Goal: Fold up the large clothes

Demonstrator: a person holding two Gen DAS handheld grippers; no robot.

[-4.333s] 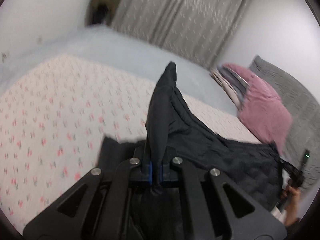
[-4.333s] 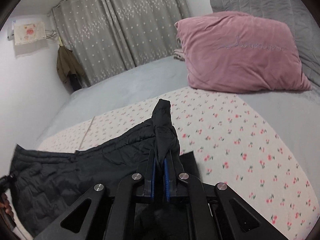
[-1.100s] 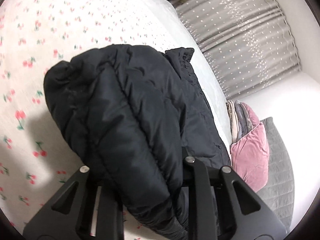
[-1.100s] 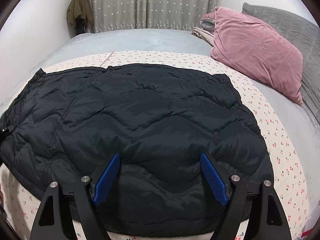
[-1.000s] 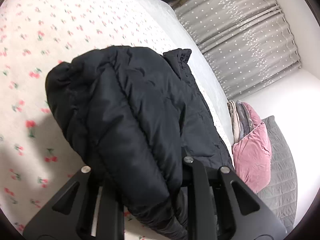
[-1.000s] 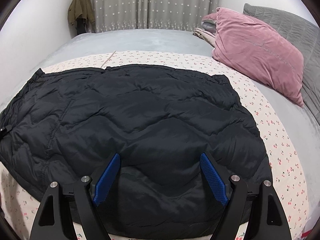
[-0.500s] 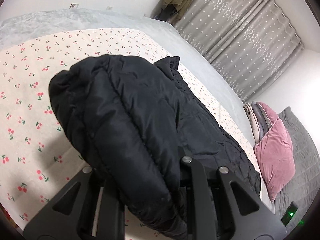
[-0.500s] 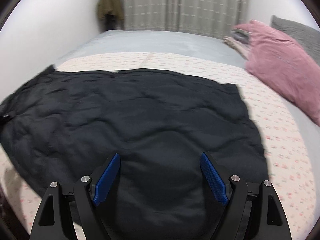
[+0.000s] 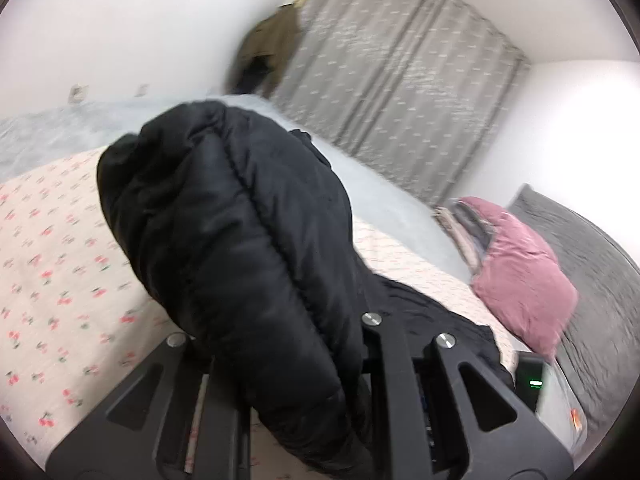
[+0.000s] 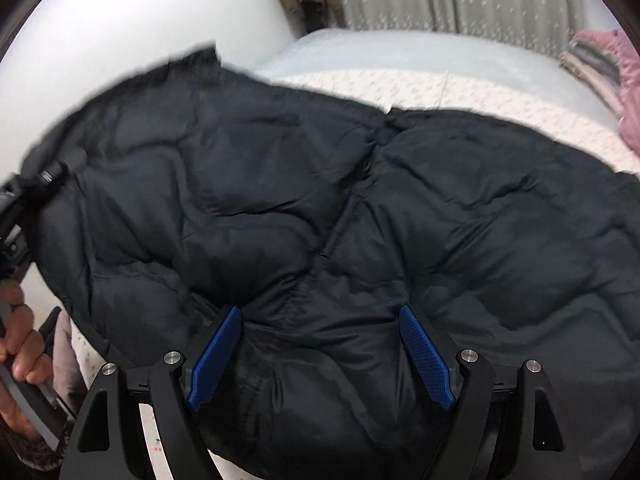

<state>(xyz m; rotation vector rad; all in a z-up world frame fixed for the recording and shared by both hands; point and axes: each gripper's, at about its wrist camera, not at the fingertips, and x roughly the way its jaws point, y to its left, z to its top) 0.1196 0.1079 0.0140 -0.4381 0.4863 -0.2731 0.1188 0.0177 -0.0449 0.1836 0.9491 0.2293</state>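
A black quilted puffer jacket (image 10: 320, 180) lies spread over the cherry-print sheet (image 9: 52, 280) on the bed. My left gripper (image 9: 280, 360) is shut on one end of it. That end bulges up as a thick bundle (image 9: 224, 220) over the fingers and hides them. In the right wrist view this end is lifted at the far left, where a hand (image 10: 20, 344) holds the left gripper's handle. My right gripper (image 10: 320, 312) hovers close over the jacket's near edge. It is open, its blue pads (image 10: 216, 352) wide apart and pressing on nothing.
A pink pillow (image 9: 520, 280) and a grey quilt (image 9: 592, 280) sit at the bed's right end, with folded cloth (image 9: 460, 224) beside them. Grey curtains (image 9: 400, 100) and a hanging olive coat (image 9: 268, 48) line the far wall.
My left gripper rose and rolled level, lifting the jacket's end off the sheet. My right gripper swung left and lower over the jacket, still open.
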